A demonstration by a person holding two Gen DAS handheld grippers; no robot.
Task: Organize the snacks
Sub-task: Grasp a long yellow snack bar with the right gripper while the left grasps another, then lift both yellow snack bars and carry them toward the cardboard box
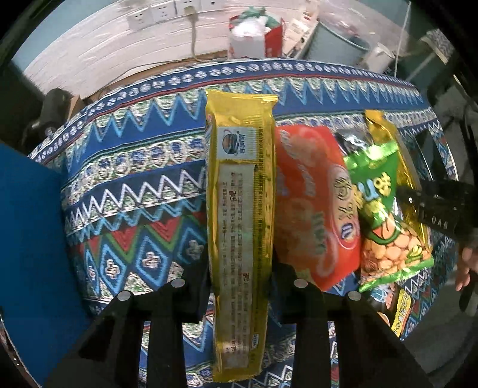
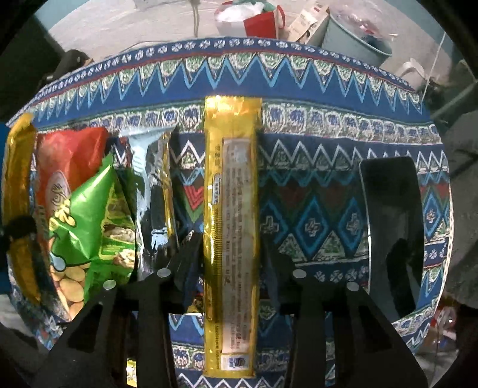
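My left gripper (image 1: 240, 286) is shut on a long gold biscuit packet (image 1: 240, 185) that points away over the patterned cloth. My right gripper (image 2: 230, 268) is shut on a second long gold biscuit packet (image 2: 230, 185), also pointing away. Between them lies a pile of snacks: an orange bag (image 1: 313, 203), a green peanut bag (image 1: 385, 209), a silver and black packet (image 2: 152, 191). The right gripper's black body (image 1: 439, 206) shows at the right edge of the left wrist view. The left packet's gold edge (image 2: 18, 179) shows at the far left of the right wrist view.
A blue box wall (image 1: 30, 238) stands to the left of the table. A black tray (image 2: 391, 226) lies on the cloth at the right. The table's far edge (image 2: 239, 41) drops to a floor with a red bag (image 2: 263, 21) and a grey bin (image 2: 355, 38).
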